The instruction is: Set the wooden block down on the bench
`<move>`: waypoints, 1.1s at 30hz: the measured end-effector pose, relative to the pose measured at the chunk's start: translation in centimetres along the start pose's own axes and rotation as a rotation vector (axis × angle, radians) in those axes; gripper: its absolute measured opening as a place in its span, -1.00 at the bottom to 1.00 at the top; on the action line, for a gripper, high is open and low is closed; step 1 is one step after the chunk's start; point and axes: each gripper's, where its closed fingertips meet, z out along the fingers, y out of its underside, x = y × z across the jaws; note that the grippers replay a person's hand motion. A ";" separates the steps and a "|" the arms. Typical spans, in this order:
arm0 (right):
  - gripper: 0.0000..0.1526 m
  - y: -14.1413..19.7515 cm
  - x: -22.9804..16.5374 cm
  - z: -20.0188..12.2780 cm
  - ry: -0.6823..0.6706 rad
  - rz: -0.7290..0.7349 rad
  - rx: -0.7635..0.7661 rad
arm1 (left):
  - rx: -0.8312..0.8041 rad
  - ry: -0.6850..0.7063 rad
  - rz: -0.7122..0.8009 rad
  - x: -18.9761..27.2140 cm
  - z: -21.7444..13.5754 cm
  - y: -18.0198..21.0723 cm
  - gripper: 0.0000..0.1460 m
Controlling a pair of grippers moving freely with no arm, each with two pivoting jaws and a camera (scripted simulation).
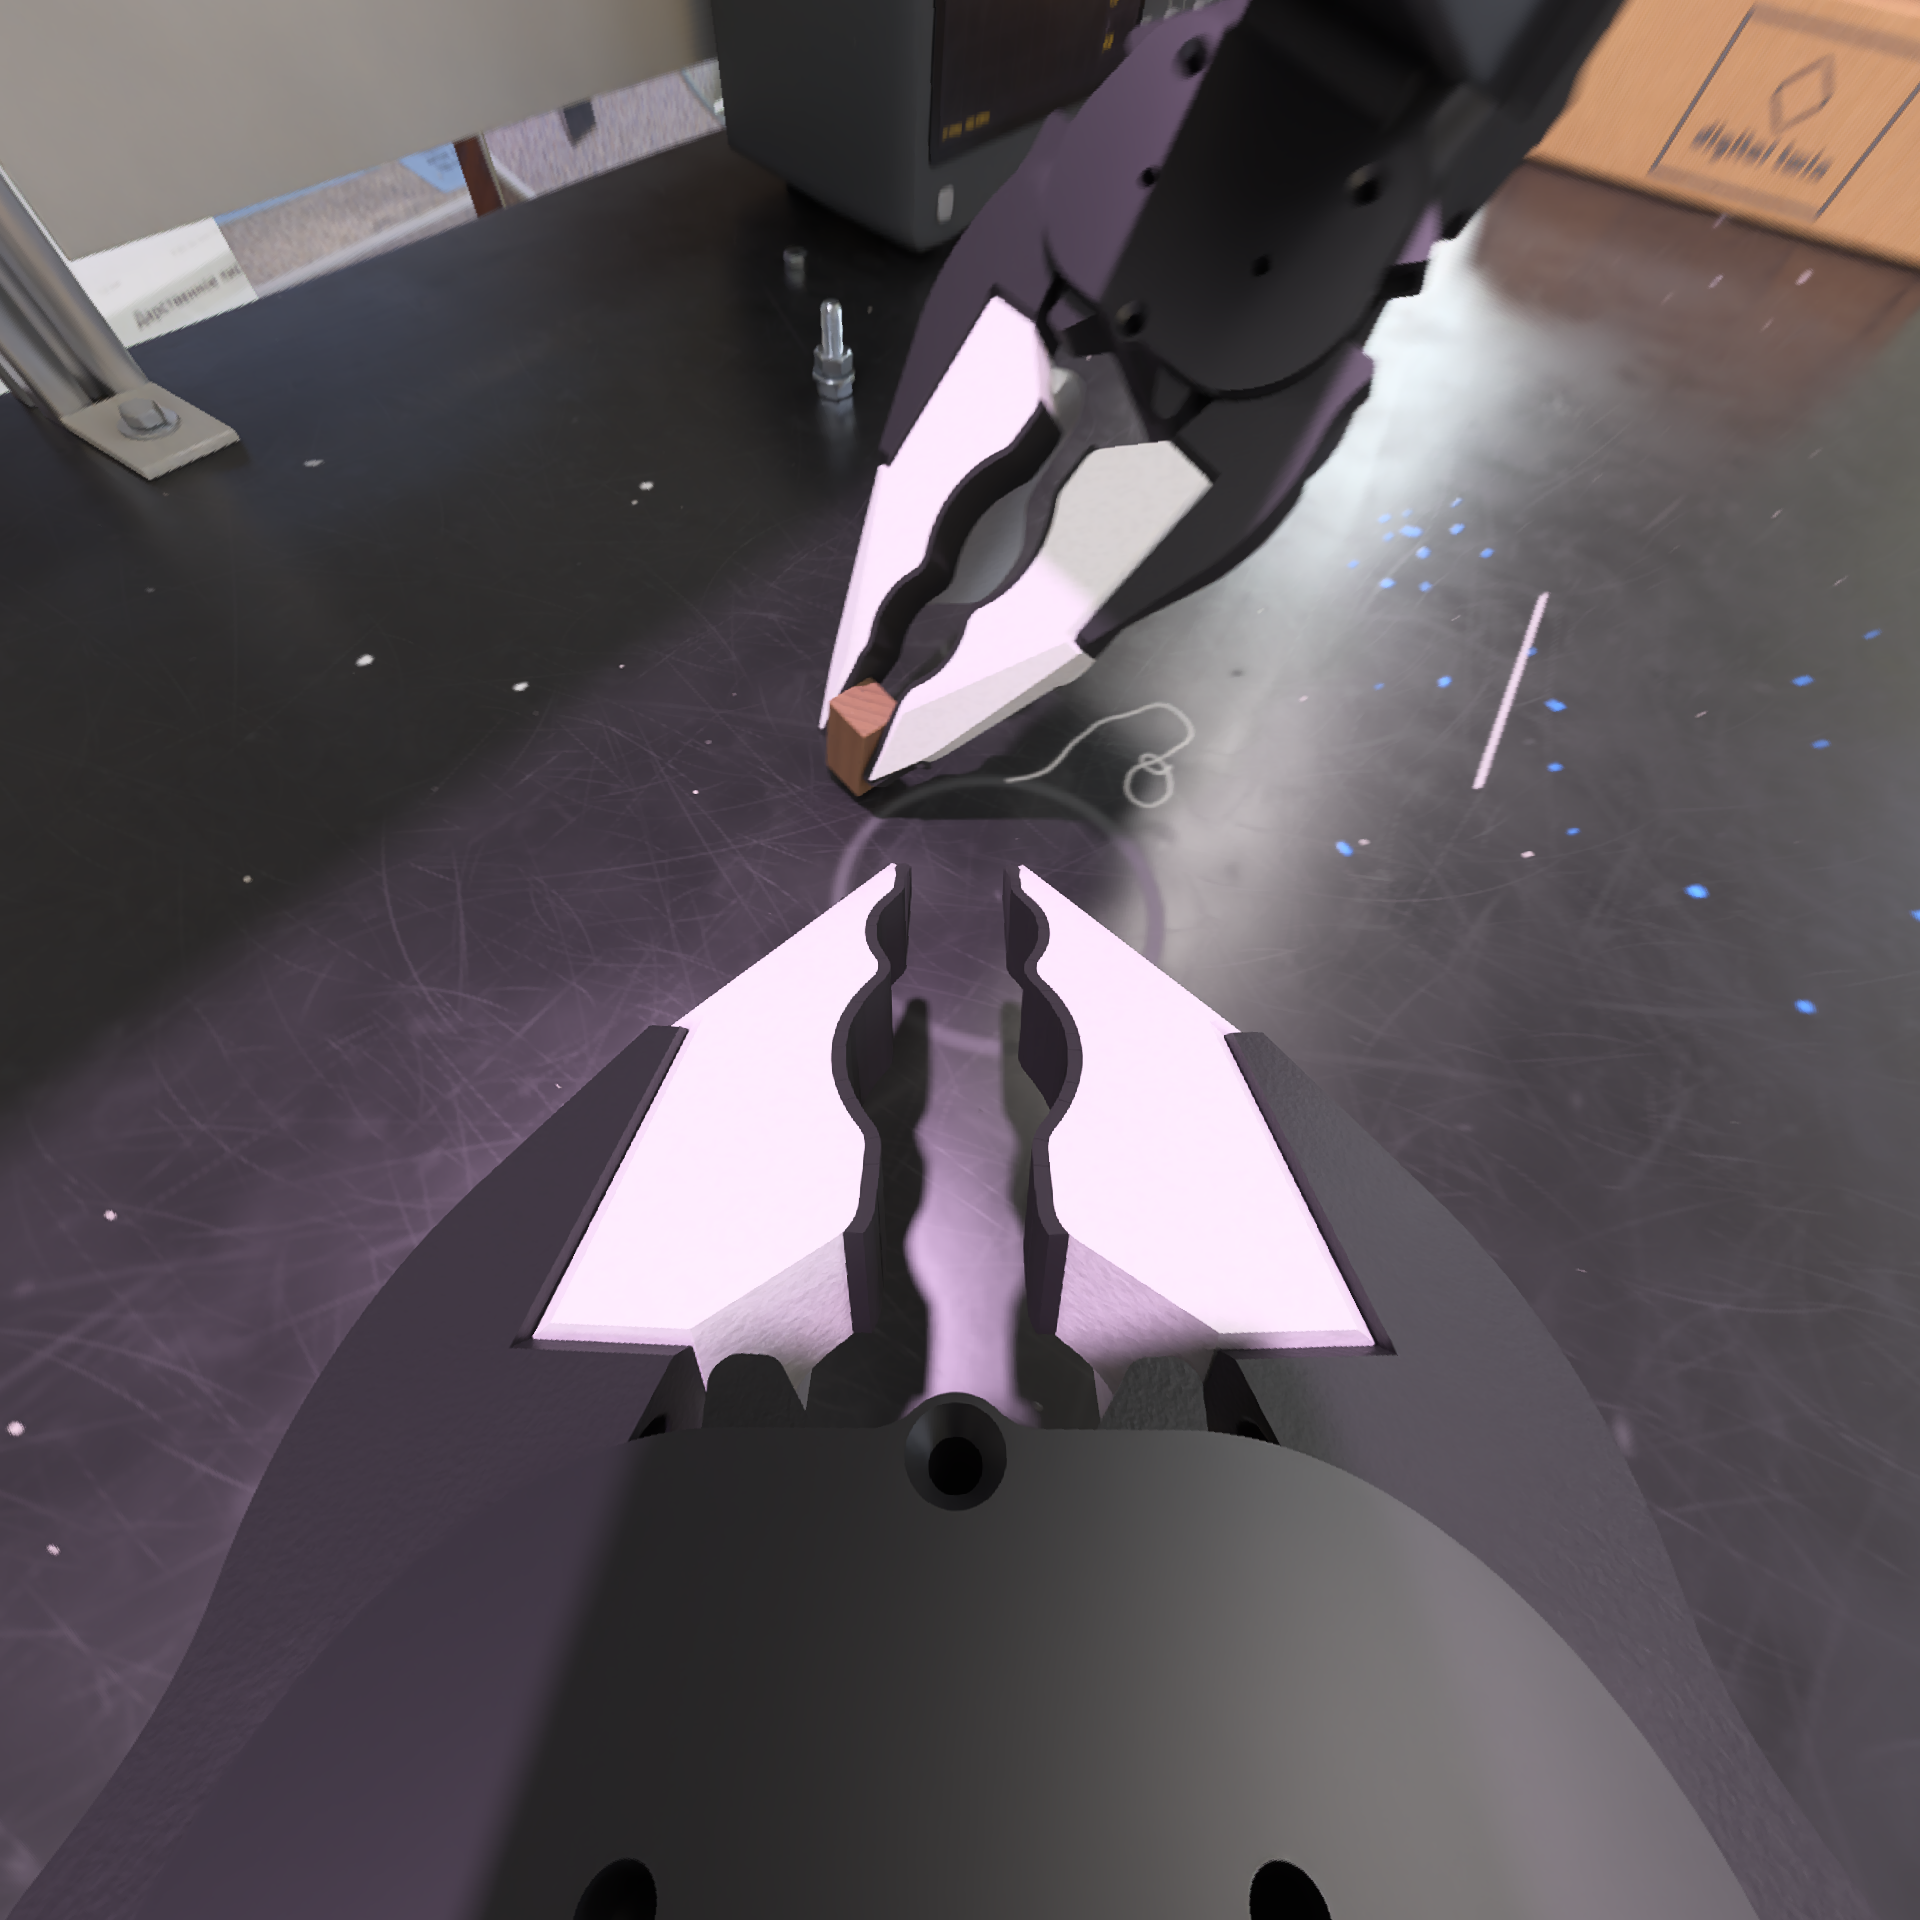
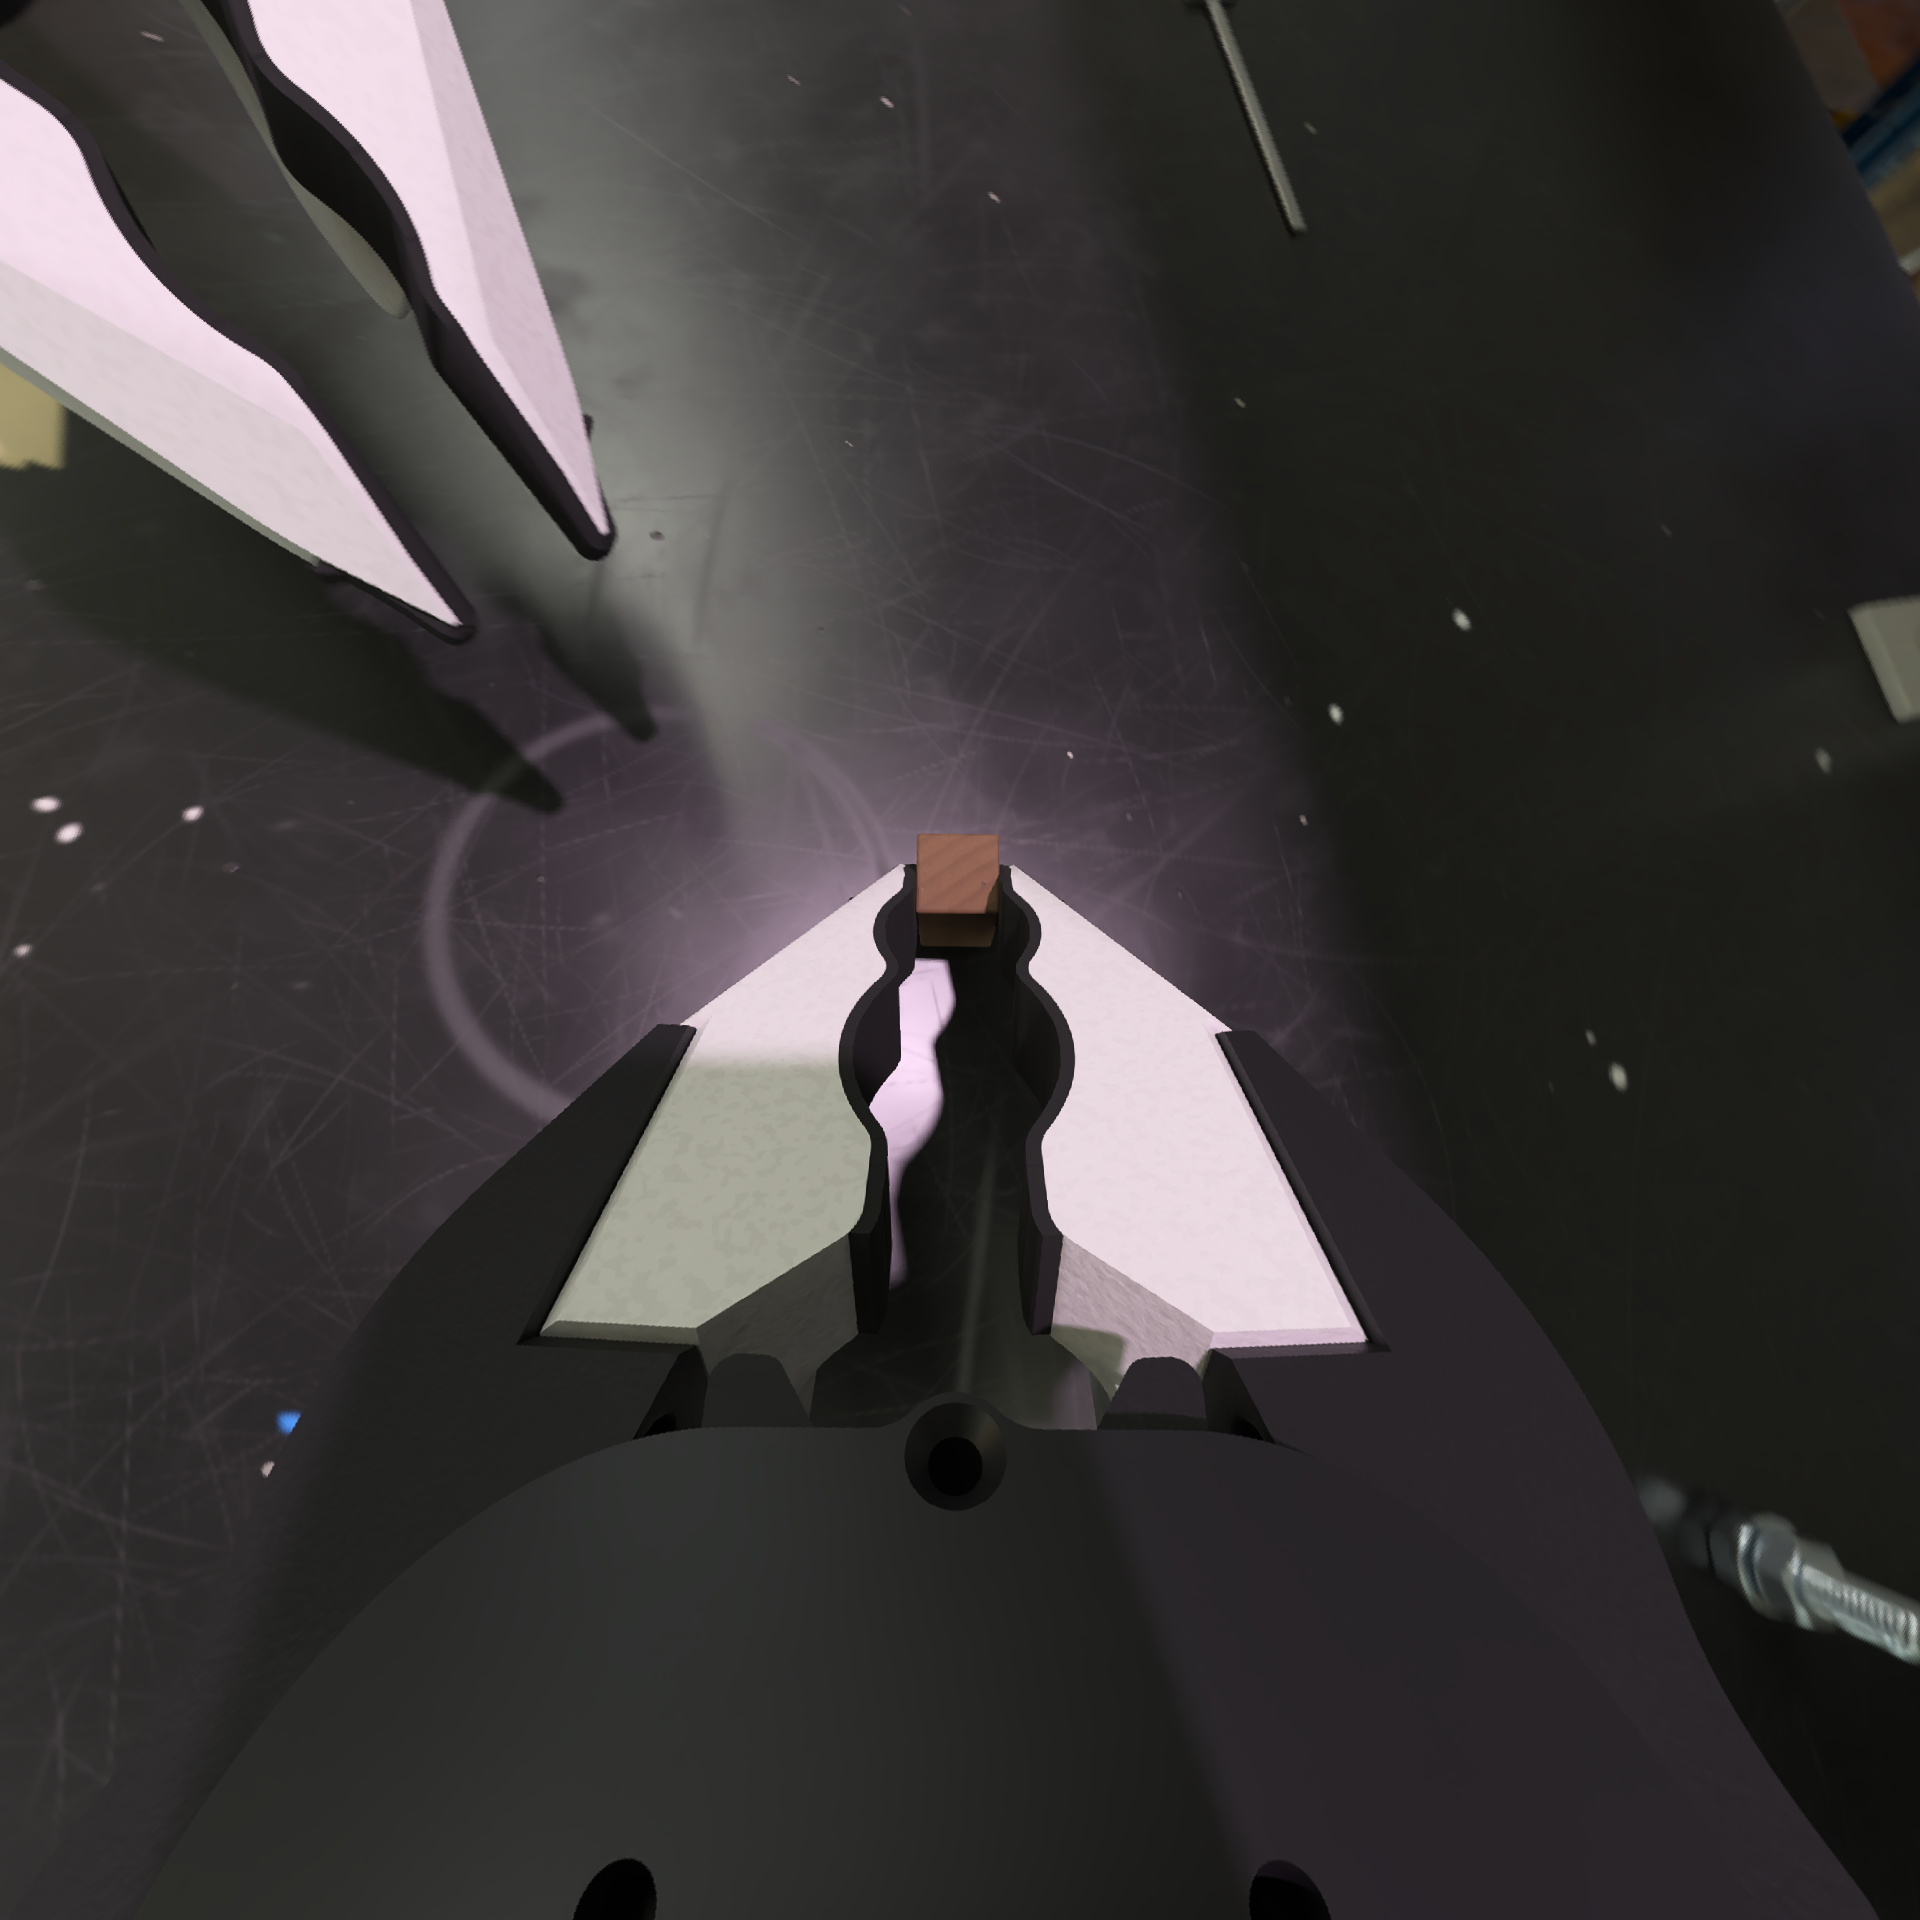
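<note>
Left wrist view, left to right. Grey metal post on a bolted foot bracket (image 1: 125, 410) at the far left edge of the scratched black table (image 1: 416, 831). Upright silver bolt with nut (image 1: 832, 353) farther back, near centre, just in front of a dark grey box-shaped instrument (image 1: 831, 114). Left hand-held gripper (image 1: 957, 873), dark body with pale pink fingers, low in the middle: jaws parted by a narrow gap, nothing between them. Just beyond its tips, the right hand-held gripper (image 1: 871, 740) reaches down from the upper right, tips pinching the small reddish-brown wooden block (image 1: 860, 727). Block sits at the very fingertips, its lower corner at or just above the table; contact unclear. Thin pale rod (image 1: 1510, 690) lies to the right; tan cardboard box (image 1: 1766, 114) at the far right corner.

Right wrist view: the wooden block (image 2: 957, 888) is clamped between the right gripper's fingertips, protruding past them, with the left gripper's fingers (image 2: 499, 343) up left.
</note>
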 end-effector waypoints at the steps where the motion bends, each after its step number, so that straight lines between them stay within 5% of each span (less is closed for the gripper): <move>1: -0.82 -0.2 -0.1 0.1 -0.036 -0.016 0.015 | 0.024 0.006 -0.016 0.3 -0.5 0.0 -0.76; 8: -0.82 -0.3 -0.4 0.3 -0.167 -0.114 0.031 | 0.071 -0.020 -0.045 0.8 -2.3 0.3 -0.76; 19: -0.74 -0.5 0.2 -0.9 -0.136 -0.111 0.067 | 0.089 0.015 -0.032 1.6 -1.5 -0.3 -0.76; 25: -0.71 -2.7 -1.1 -4.4 -0.110 0.044 0.305 | 0.133 0.054 -0.075 1.8 -1.5 -0.5 -0.69; 30: -0.48 -2.3 -3.1 -7.5 -0.135 0.336 0.427 | 0.203 0.087 -0.148 1.5 -1.1 -1.0 -0.37; 33: -0.44 -1.1 -3.0 -9.0 -0.025 0.407 0.477 | 0.191 0.055 -0.118 1.1 -0.9 -1.2 -0.39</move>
